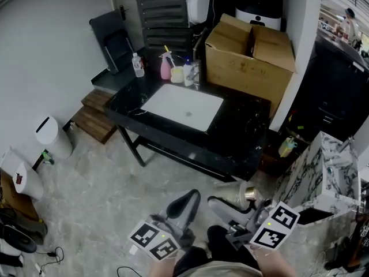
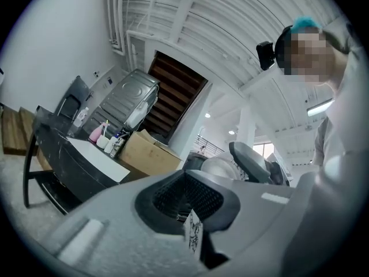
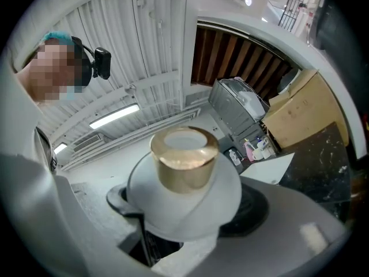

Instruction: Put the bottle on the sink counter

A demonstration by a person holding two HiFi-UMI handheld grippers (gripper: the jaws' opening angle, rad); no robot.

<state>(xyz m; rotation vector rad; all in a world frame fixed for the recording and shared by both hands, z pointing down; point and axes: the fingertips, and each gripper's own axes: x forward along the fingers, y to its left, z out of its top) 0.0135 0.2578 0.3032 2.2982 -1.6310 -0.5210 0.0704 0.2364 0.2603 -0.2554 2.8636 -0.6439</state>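
**Q:** Surface and room, quick?

**A:** A black stone desk [image 1: 242,137] stands on the far side from you, with a white basin [image 1: 181,105] sunk into its middle. A cardboard box [image 1: 248,56] sits on its right end. A pink spray bottle [image 1: 166,67] and a clear bottle [image 1: 138,66] stand along the far edge, left of the box. The grey mottled floor [image 1: 98,201] runs from the desk to you. A white bin [image 1: 53,136] and wooden steps [image 1: 95,114] are off to the left.

**Q:** Your right claw?

**A:** Your right claw [image 1: 222,203] is clenched on the bottle [image 1: 236,192], which has a white body and a gold cap. The jaws grip the body and the cap sticks out past them. In the head view the cap points right. The bottle is near you, over the floor and well apart from the desk.

**Q:** And the left?

**A:** Your left claw [image 1: 183,205] is closed, jaws together, gripping nothing. It is near you, just left of the right claw, over the floor.
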